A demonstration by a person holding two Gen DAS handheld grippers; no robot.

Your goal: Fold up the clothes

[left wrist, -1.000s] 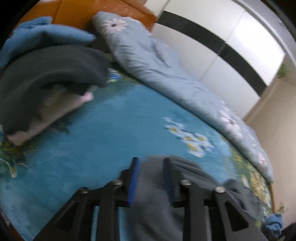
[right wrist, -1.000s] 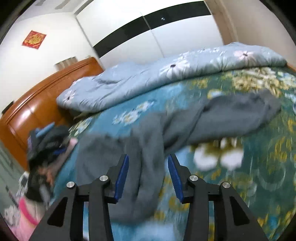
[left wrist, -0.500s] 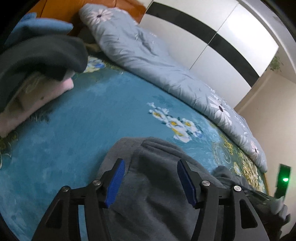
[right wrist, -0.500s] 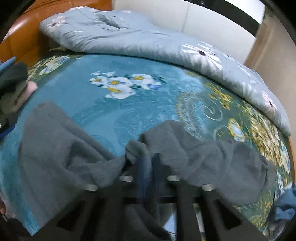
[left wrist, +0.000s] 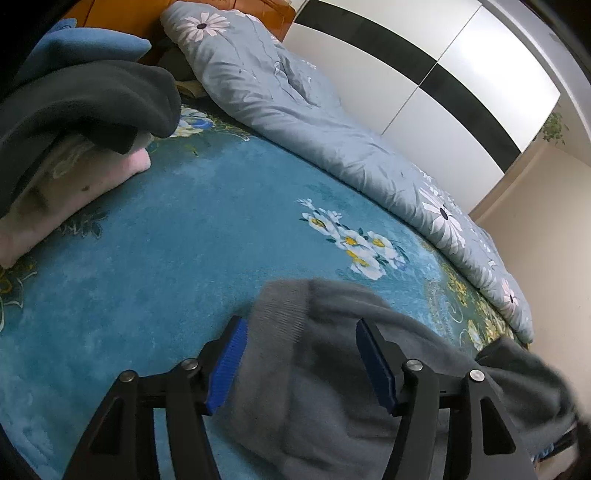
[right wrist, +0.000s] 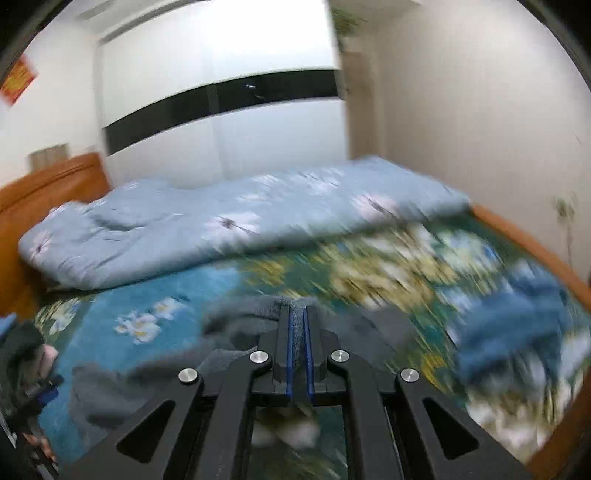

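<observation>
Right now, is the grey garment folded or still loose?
Loose. The grey garment lies bunched on the bed, one part pinched in the right gripper; the left gripper stands open over it.

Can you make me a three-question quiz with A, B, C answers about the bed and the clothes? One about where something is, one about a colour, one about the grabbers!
1. Where is the folded pile of clothes?
A. near the wooden headboard
B. on the floor
C. on top of the quilt

2. What colour is the garment being handled?
A. red
B. grey
C. yellow

3. How does the right gripper stand?
A. wide open
B. out of sight
C. shut on grey cloth

Answers:
1 A, the pile sits at the head end, by the orange-brown headboard.
2 B, the garment under the left gripper is plain grey.
3 C, its blue pads meet with a strip of grey cloth pinched between them.
</observation>
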